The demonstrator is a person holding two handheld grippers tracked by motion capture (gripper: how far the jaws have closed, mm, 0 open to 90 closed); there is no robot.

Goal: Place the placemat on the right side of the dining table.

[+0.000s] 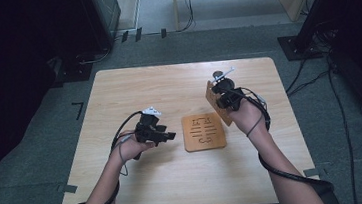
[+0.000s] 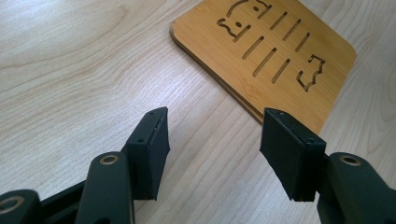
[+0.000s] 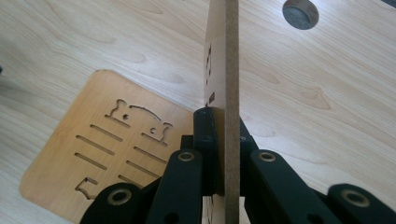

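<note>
Flat trivet [image 1: 203,131] between grippers, grey table plug [image 3: 300,13] beyond

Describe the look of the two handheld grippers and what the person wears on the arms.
Both the left gripper and right gripper are black with two flat-padded jaws on linkages with brass-coloured pivots. Each carries a small white piece on top and trails a black cable. The forearms are bare, without sleeves.

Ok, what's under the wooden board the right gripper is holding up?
The raised board, clamped on edge in the right gripper, has bare table beneath it. A second board lies flat beside it; whatever that one covers is hidden.
</note>
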